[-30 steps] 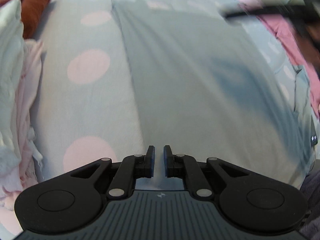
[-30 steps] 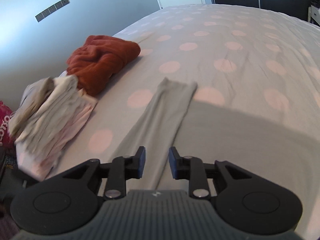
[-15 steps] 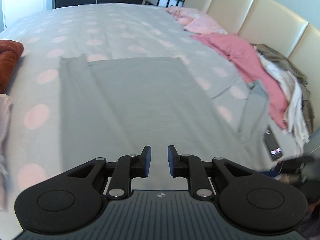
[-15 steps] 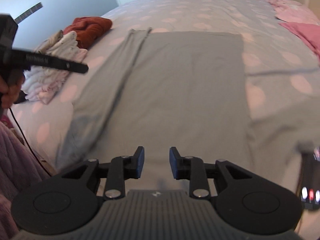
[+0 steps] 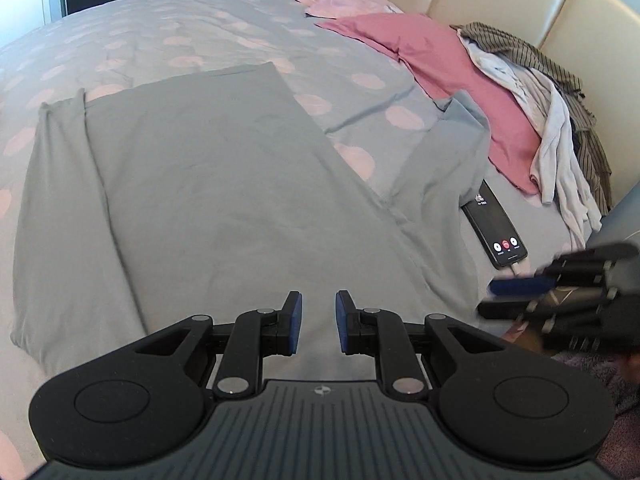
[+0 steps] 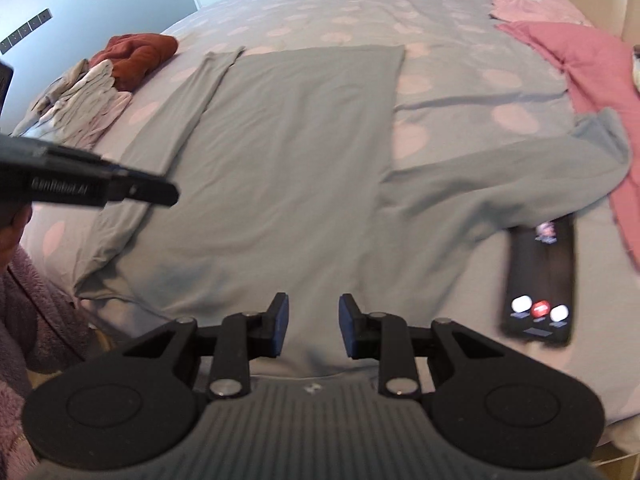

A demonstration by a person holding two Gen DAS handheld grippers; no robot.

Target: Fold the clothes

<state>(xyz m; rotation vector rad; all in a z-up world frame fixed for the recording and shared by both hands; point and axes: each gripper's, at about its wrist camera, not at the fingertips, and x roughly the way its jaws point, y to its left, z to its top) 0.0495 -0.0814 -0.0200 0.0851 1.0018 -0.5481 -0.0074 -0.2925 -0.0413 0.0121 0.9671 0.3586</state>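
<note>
- Grey long-sleeve top (image 5: 208, 184) lies flat on the bed (image 5: 200, 32), spread out just ahead of both grippers. The sleeve on the left gripper's side is already folded in along the body; the right sleeve (image 6: 520, 176) is out to the side.
- Left gripper (image 5: 318, 322): jaws slightly apart, nothing between them, hovering over the near hem.
- Right gripper (image 6: 313, 326): jaws a little wider, also empty, above the near edge of the top.
- Step, my read: between grasps, lining up for the right sleeve fold.
- Next move probably needs the right gripper to go out to its right, pinch the sleeve near the cuff and bring it across the body.
- Watch: phone (image 6: 540, 280) sits to the right of the right gripper, touching or just under the sleeve edge; can't tell which. A drag could catch it.
- Right-wrist view is blurred, and the near hem is hidden behind both gripper bodies.
- Other clothes (image 5: 440, 64) piled beyond the sleeve, well clear.
</note>
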